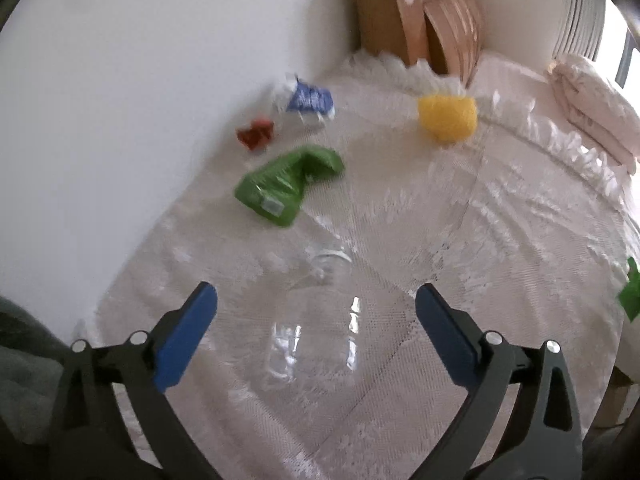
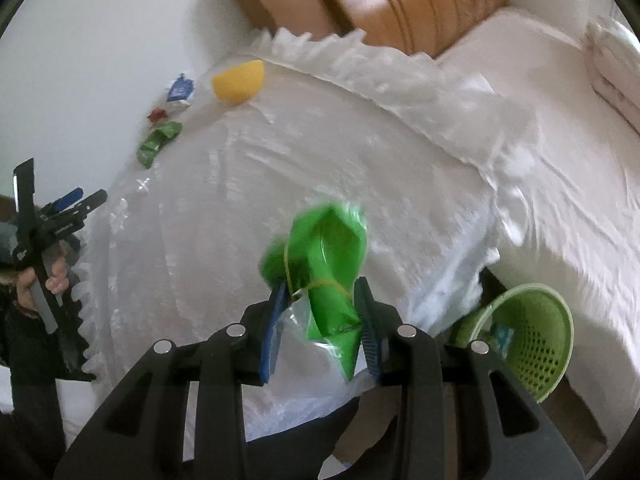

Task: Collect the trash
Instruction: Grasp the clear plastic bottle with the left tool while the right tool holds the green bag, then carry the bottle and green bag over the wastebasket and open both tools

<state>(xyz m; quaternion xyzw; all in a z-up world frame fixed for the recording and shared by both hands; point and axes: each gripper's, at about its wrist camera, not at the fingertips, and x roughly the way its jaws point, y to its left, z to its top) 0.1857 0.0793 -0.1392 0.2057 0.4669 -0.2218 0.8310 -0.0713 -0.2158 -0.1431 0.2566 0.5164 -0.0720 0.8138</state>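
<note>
Meanwhile the right gripper (image 2: 320, 320) clamps a green wrapper (image 2: 328, 272) just left of the green basket (image 2: 528, 332); the left gripper (image 1: 316, 308) gapes over a clear plastic bottle (image 1: 316, 320) on the lace bedspread (image 1: 480, 240).

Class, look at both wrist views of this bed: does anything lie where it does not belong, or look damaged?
Yes. Litter lies on the lace bedspread near the wall: a crumpled green wrapper, a red scrap, a blue-and-white wrapper, and a clear plastic bottle on its side. The green bag in the right gripper is creased.
</note>
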